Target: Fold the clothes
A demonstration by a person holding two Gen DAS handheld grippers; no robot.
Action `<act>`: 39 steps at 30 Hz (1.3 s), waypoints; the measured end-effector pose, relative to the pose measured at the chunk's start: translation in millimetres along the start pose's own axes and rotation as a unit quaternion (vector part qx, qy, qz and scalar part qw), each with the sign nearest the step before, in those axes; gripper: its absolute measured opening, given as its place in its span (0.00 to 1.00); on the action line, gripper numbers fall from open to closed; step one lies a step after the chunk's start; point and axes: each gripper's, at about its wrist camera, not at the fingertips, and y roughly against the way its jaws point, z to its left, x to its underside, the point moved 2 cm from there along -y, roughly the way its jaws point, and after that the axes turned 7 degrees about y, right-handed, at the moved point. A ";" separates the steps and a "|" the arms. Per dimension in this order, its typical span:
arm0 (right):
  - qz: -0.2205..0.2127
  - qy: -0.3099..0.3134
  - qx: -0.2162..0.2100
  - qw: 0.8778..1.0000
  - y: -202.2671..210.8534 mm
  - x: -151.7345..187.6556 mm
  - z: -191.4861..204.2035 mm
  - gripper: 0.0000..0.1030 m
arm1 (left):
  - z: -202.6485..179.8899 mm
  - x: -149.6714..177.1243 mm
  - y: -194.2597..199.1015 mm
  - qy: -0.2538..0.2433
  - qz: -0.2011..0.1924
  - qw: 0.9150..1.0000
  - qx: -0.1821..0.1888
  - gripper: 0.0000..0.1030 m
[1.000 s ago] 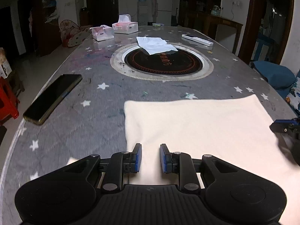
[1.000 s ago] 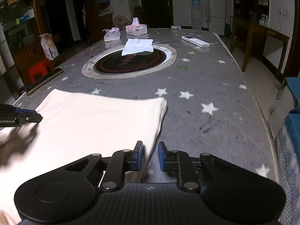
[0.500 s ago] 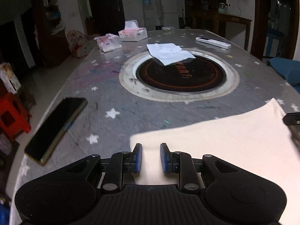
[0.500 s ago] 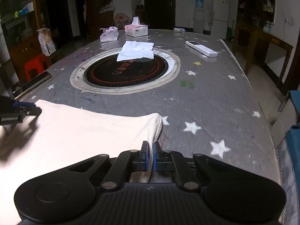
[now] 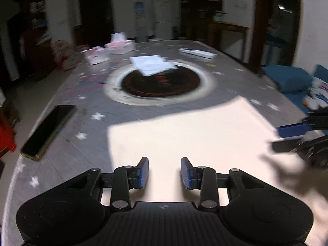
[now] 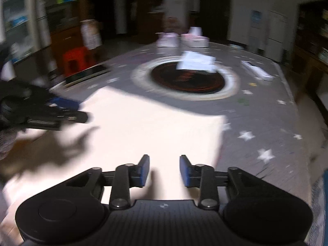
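Note:
A cream folded cloth [image 5: 188, 135] lies flat on the grey star-patterned table [image 5: 86, 123]; it also shows in the right wrist view [image 6: 147, 131]. My left gripper [image 5: 164, 172] is open and empty above the cloth's near left part. My right gripper [image 6: 164, 170] is open and empty above the cloth's near right part, close to its right edge. Each gripper shows in the other's view: the right one [image 5: 295, 137] at the cloth's right side, the left one [image 6: 67, 110] at its left side. Both views are blurred.
A black phone [image 5: 48, 129] lies left of the cloth. A round black hotplate [image 5: 161, 82] sits mid-table with a white tissue [image 5: 152, 64] on it. Two tissue boxes [image 5: 120, 46] and a remote [image 5: 197, 52] lie farther back. A blue seat [image 5: 287, 78] stands at the right.
The right gripper, shut on the cloth's right edge half a second ago, has opened and let go. Both grippers have opened wider and lifted above the cloth.

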 end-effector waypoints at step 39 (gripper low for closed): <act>-0.007 -0.129 0.103 0.986 85.7 109.4 -11.9 0.41 | -53.7 105.7 76.3 -0.040 0.008 0.997 0.067 0.52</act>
